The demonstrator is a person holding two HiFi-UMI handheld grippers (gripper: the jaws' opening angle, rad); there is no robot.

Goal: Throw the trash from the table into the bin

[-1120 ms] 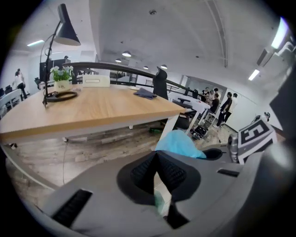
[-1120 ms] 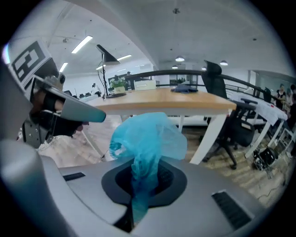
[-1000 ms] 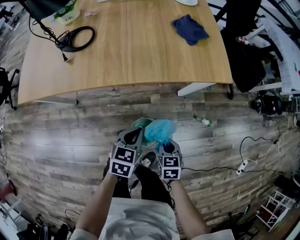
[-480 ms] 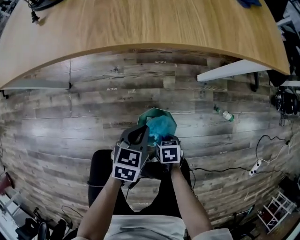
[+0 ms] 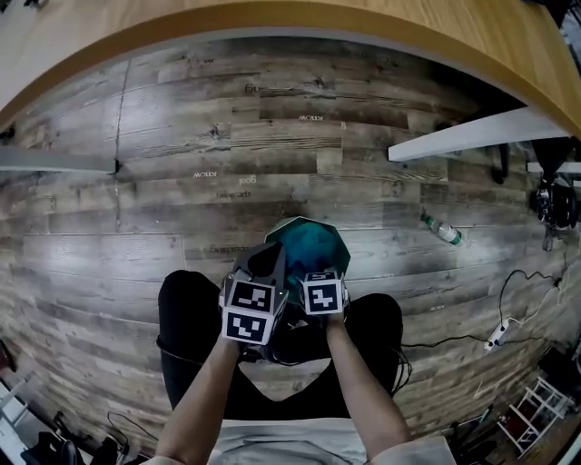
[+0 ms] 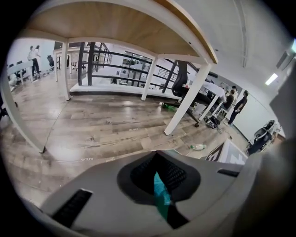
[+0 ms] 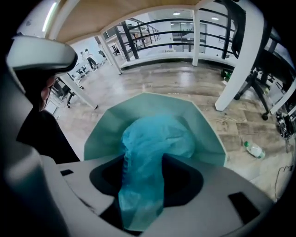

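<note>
A crumpled blue plastic bag (image 7: 155,143) hangs down into a green bin (image 7: 203,125) on the wooden floor. In the head view the bin (image 5: 334,238) sits just ahead of both grippers, with the bag (image 5: 311,250) filling it. My right gripper (image 7: 143,194) is right above the bin; its jaws have just been opening and the bag's neck still runs between them. My left gripper (image 6: 159,194), beside the bin's left rim (image 5: 266,262), is shut on a thin strip of the blue bag (image 6: 161,196).
The wooden table's edge (image 5: 272,23) arches overhead, with a white leg (image 5: 472,136) at the right. A plastic bottle (image 5: 442,229) lies on the floor right of the bin. Cables and a power strip (image 5: 495,336) lie further right. The person's dark-trousered legs flank the grippers.
Both grippers have sunk with the blue bag down to the bin, and the bag now sits inside it. The tabletop has slid out of the top of the head view.
</note>
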